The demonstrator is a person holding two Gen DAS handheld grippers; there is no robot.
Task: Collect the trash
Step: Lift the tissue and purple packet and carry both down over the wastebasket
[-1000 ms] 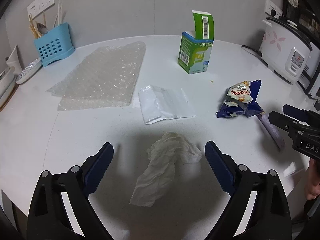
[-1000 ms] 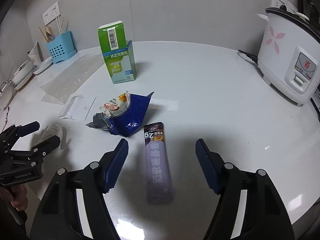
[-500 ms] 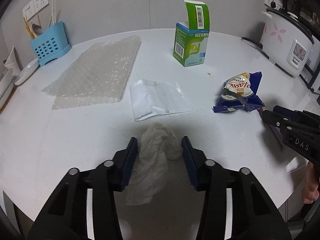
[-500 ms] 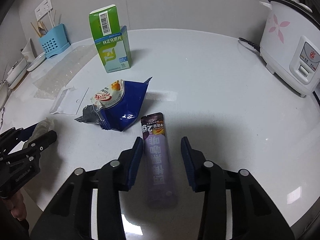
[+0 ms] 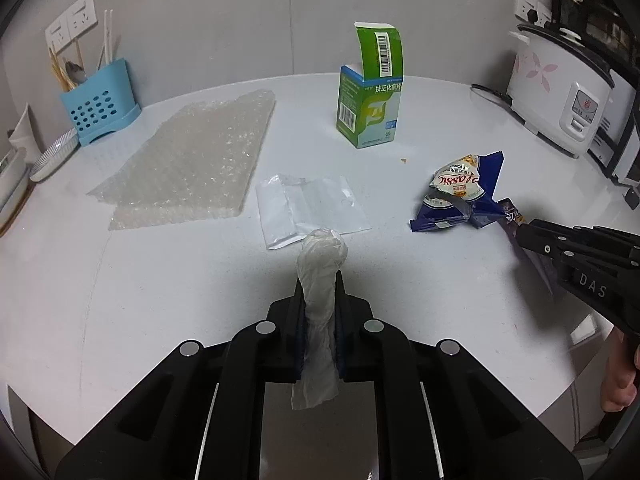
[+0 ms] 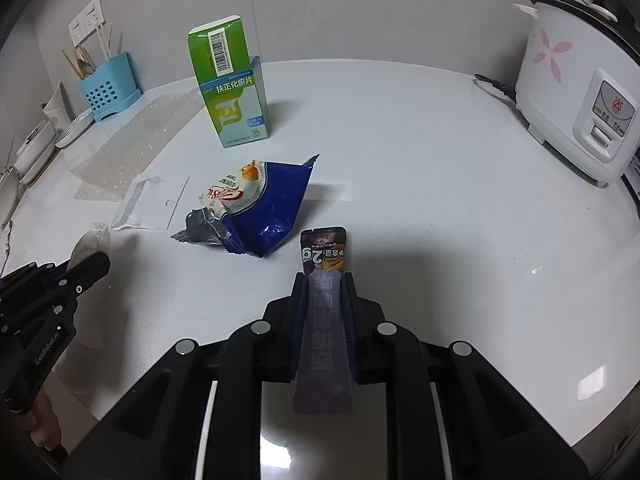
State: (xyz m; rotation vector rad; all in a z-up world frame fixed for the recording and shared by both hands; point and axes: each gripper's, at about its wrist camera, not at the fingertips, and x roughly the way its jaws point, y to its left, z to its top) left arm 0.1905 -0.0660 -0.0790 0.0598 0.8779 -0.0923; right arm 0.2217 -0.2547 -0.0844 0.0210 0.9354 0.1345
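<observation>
A crumpled white tissue (image 5: 320, 272) is squeezed between the pads of my left gripper (image 5: 319, 280), which is shut on it near the white counter's front edge. My right gripper (image 6: 324, 284) is shut on a long purple snack sachet (image 6: 325, 256) that lies flat on the counter. In the left wrist view the right gripper (image 5: 524, 236) enters from the right with the purple sachet (image 5: 512, 216) in it. A blue crumpled snack bag (image 6: 260, 204) lies just left of the sachet. An open green carton (image 5: 370, 104) stands upright farther back.
A bubble-wrap sheet (image 5: 192, 160) and a flat clear plastic bag (image 5: 312, 204) lie on the counter (image 6: 440, 160). A blue utensil holder (image 5: 100, 116) stands at the back left, a white rice cooker (image 6: 576, 92) at the right. A hand (image 5: 620, 384) holds the right gripper's handle.
Both grippers went from wide open to shut, the left one squeezing the tissue into a narrow roll, the right one clamping the purple sachet. Neither hand shifted noticeably.
</observation>
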